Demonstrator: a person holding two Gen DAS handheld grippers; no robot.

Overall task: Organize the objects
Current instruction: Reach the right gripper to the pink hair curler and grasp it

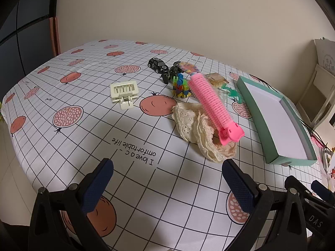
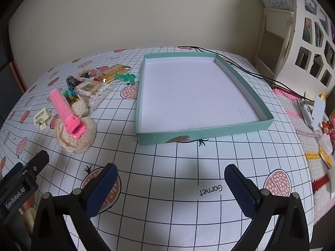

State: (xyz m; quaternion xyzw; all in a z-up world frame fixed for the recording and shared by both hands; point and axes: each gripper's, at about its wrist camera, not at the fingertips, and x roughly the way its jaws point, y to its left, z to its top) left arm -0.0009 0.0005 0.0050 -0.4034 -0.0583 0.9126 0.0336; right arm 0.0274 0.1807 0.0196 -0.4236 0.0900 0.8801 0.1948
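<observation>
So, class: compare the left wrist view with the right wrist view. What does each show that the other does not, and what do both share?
Only the left wrist view shows the black toy car whole and the dark window at the far left.

Only the right wrist view shows the pack of cotton swabs clearly, the white cut-out shelf and the knitted mat with small items.

Both show the pink hair roller lying on the cream lace scrunchie, the cream claw clip, the empty teal tray and open grippers, left and right.

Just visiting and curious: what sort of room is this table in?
Probably a home, perhaps a child's room: a pomegranate-print grid tablecloth, a white cut-out shelf unit, and a pink hair roller beside a black toy car.
</observation>
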